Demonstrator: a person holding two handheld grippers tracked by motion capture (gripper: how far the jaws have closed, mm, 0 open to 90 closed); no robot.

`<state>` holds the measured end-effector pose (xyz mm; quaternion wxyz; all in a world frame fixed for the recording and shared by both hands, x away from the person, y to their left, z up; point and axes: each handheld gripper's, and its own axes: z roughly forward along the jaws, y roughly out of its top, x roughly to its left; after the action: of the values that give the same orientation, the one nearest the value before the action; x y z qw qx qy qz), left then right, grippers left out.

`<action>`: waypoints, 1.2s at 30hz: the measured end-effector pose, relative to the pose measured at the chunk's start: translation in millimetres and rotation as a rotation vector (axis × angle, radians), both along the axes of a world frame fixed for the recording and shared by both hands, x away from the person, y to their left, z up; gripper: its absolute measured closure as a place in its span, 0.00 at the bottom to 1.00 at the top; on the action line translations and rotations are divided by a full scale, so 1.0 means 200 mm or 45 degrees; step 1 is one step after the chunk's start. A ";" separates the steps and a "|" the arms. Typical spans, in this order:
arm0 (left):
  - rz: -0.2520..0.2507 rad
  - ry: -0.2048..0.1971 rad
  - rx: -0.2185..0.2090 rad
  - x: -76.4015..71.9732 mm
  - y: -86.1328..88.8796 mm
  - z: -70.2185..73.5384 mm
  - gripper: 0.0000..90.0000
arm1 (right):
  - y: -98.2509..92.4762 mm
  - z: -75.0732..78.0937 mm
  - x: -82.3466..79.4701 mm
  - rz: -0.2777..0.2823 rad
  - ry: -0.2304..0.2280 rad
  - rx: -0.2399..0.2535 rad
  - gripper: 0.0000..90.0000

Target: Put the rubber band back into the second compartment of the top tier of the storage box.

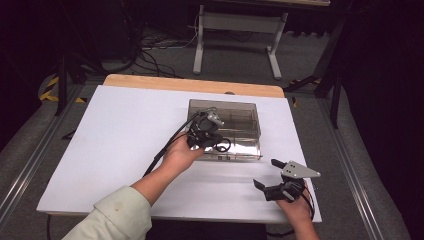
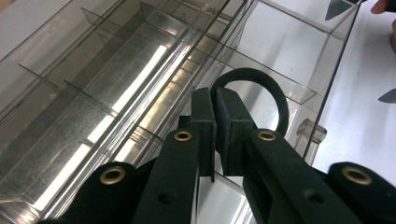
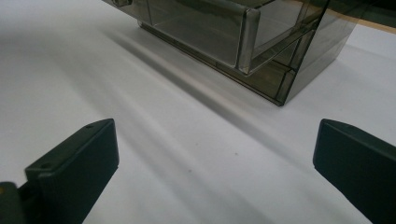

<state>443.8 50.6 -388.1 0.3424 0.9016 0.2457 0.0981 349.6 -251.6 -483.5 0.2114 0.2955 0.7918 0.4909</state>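
Left gripper point(image 1: 214, 140): jaws closed down on a black elastic ring point(image 2: 273, 95), pinched at its near arc. In the left gripper view the pads meet on the band with almost no gap; the rest of the loop stands free just beyond the fingertips and curves off to their right. The ring hangs above the open, smoke-tinted compartment box point(image 1: 250, 107), over the section nearest the box's front wall. In the high view the loop point(image 1: 223, 146) dangles below the gripper at that front edge.

Handling, judged: the ring looks light, soft and compliant, a fabric-covered hair-tie type. It should flex rather than break, and the matte surface ought not to slip in rubber pads. Best hold is across the band's thickness at one point on the arc, as now; a grip through the middle would close on air. Expect it to sag and swing when moved, and to flop unpredictably on release.

Orientation: no true long axis, since the loop is near circular. Its plane stands roughly upright and in line with the jaws, with the open centre facing sideways across them. Free end points away from the gripper body, towards the box floor.

Box: rigid clear plastic with thin dividers, probably brittle at the edges.

Right gripper point(image 1: 272, 176): jaws spread wide, nothing between them, low over the white tabletop point(image 3: 187, 154). The box corner point(image 3: 285, 88) lies ahead of its tips, well apart.
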 end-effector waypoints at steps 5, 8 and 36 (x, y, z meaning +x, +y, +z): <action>0.003 0.010 0.001 0.00 0.00 -0.01 0.95 | 0.00 0.00 0.00 0.000 -0.001 0.001 0.01; 0.006 0.006 -0.001 0.00 0.00 -0.01 0.93 | 0.00 0.00 0.00 0.002 -0.002 0.001 0.01; 0.006 -0.056 -0.101 -0.03 0.00 0.02 0.47 | 0.00 0.00 0.00 0.006 -0.003 0.002 0.01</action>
<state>438.4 51.5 -384.1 0.3830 0.8843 0.2439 0.1089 349.6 -251.6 -483.4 0.2110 0.2932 0.7919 0.4924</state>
